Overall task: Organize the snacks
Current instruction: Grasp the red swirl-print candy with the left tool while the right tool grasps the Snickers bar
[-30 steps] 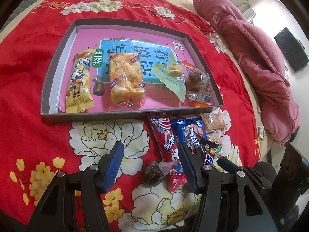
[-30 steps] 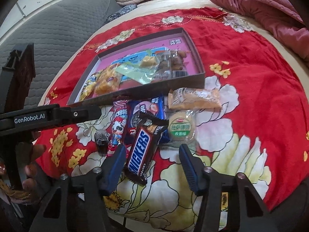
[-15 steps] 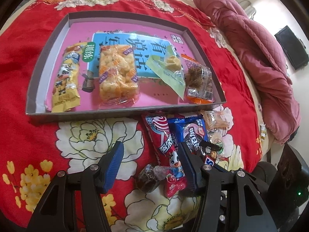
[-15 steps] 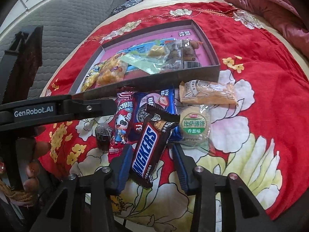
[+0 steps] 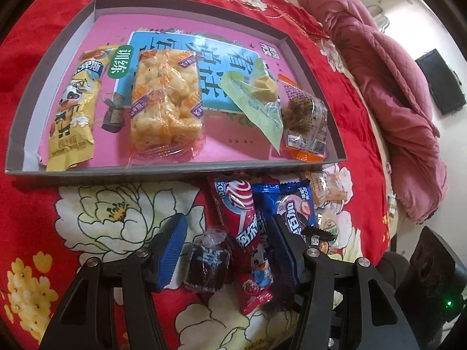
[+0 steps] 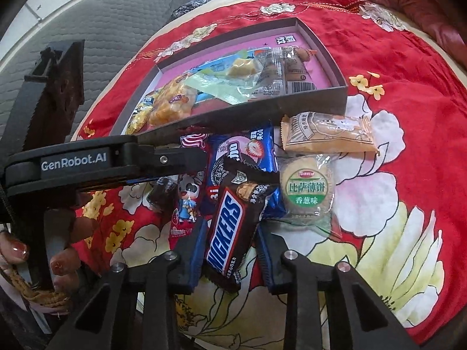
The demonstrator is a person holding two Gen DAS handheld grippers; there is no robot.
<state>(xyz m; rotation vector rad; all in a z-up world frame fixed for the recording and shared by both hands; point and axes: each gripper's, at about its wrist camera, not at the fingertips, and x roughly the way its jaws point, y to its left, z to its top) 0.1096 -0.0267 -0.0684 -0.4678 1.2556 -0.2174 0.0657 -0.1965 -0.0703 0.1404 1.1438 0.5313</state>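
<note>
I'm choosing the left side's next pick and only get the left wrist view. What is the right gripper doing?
Observer: The right gripper straddles the Snickers bar. Its jaws have just been closing, and the pads look pressed on the bar's long edges.
Operator: Is the bar lying on anything?
Observer: Yes, its far end overlaps the blue Oreo pack.
Operator: What's to the right of it?
Observer: A round biscuit pack with a green label lies flat on the cloth just right of the bar.
</note>
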